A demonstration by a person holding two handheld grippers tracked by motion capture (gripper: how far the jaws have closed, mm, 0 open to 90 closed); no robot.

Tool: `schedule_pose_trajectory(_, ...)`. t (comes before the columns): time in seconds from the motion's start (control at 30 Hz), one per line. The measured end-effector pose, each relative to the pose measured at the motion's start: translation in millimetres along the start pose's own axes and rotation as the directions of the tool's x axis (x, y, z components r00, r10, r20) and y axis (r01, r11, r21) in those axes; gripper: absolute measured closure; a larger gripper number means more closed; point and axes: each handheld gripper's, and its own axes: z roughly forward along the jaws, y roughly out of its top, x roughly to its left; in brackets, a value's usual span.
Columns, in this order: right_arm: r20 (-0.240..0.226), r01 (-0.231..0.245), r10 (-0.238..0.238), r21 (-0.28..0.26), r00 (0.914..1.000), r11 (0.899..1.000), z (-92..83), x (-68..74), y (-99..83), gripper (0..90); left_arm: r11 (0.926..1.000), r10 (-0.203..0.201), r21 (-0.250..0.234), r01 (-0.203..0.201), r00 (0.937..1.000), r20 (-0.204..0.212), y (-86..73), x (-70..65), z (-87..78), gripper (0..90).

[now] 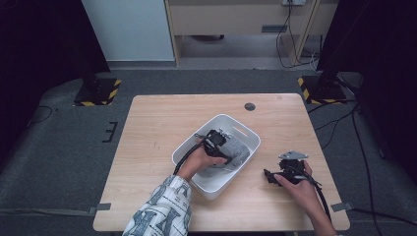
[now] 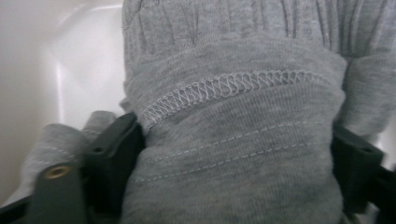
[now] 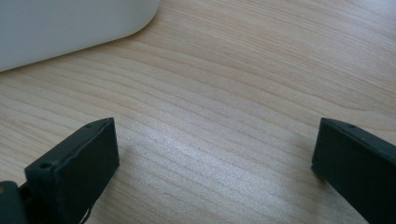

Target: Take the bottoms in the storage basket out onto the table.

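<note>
A: What colours sit at the frame's centre?
B: A white rectangular plastic basket (image 1: 244, 132) holding grey ribbed knit cloth (image 2: 233, 140) with pale zigzag stitching.
A: And around it?
B: A light woodgrain table top (image 1: 147, 128); lower left, a white sleeve with blue-grey print (image 1: 162, 211).

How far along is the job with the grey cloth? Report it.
Done: the left gripper is down in the white bin, its jaws on either side of the grey cloth. In hand: gripping it. Left: lifting it out. The right gripper waits open over the table.
</note>
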Motion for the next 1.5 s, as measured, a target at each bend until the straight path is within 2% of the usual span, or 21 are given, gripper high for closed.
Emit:
schedule_pose_trajectory(0.03, 0.000, 0.000, 0.000, 0.000, 1.0000, 1.000, 0.0, 0.0, 0.0, 0.6, 1.0000, -0.002, -0.003, 0.002, 1.0000, -0.006, 0.3, 0.8, -0.5, 22.7)
schedule_pose_trajectory(0.07, 0.000, 0.000, 0.000, 0.000, 1.0000, 1.000, -0.1, 0.0, 0.0, 0.6, 0.9999, -0.008, -0.007, 0.008, 0.9999, -0.010, 0.7, 1.9, -1.2, 26.0)
schedule_pose_trajectory(0.1, 0.000, 0.000, 0.000, 0.000, 1.0000, 1.000, -0.1, 0.0, 0.0, 0.6, 0.9998, -0.017, -0.011, 0.016, 0.9998, -0.013, 1.0, 2.9, -1.7, 32.9)
schedule_pose_trajectory(0.13, -0.001, 0.001, -0.001, 0.000, 1.0000, 1.000, -0.1, 0.0, -0.1, 0.6, 0.9997, -0.023, -0.013, 0.022, 0.9996, -0.016, 1.6, 3.8, -2.2, 32.9)
schedule_pose_trajectory(0.33, 0.000, 0.002, -0.002, -0.002, 1.0000, 1.000, -0.2, 0.1, -0.3, 0.6, 0.9987, -0.047, -0.020, 0.047, 0.9989, -0.001, 2.5, 9.2, -5.9, 45.6)
schedule_pose_trajectory(0.6, -0.001, 0.003, -0.003, -0.002, 1.0000, 1.000, -0.7, 0.5, -0.7, 0.6, 0.9990, -0.019, -0.042, 0.017, 0.9988, -0.045, 5.1, 6.1, -12.6, 55.1)
schedule_pose_trajectory(0.8, -0.002, 0.003, -0.003, -0.002, 1.0000, 1.000, -0.7, 0.5, -0.7, 0.6, 0.9957, -0.020, -0.092, 0.016, 0.9987, -0.046, 5.8, 4.7, -26.5, 57.3)
schedule_pose_trajectory(1.0, -0.002, 0.003, -0.003, -0.002, 1.0000, 1.000, -1.0, 0.8, -1.0, 0.6, 0.9878, -0.019, -0.155, 0.014, 0.9993, -0.033, 9.0, 1.2, -47.6, 57.7)
schedule_pose_trajectory(1.13, -0.002, -0.001, 0.001, -0.002, 1.0000, 1.000, -1.0, 1.1, -1.0, 0.6, 0.9871, -0.017, -0.160, 0.011, 0.9992, -0.036, 11.3, 1.3, -54.2, 57.7)
schedule_pose_trajectory(1.33, -0.003, 0.006, -0.006, -0.006, 1.0000, 1.000, -1.3, 0.9, -1.1, 2.4, 0.9863, -0.007, -0.165, 0.003, 0.9997, -0.022, 15.1, -2.1, -51.1, 57.6)
schedule_pose_trajectory(1.4, -0.005, 0.008, -0.008, -0.009, 1.0000, 1.000, -1.6, 0.8, -1.1, 3.7, 0.9876, 0.007, -0.156, -0.012, 0.9995, -0.030, 16.3, -3.6, -50.4, 57.6)
schedule_pose_trajectory(1.5, -0.007, 0.008, -0.008, -0.015, 0.9999, 1.000, -2.0, 0.8, -1.2, 5.7, 0.9873, 0.004, -0.159, -0.008, 0.9996, -0.027, 16.3, -3.9, -51.9, 57.6)
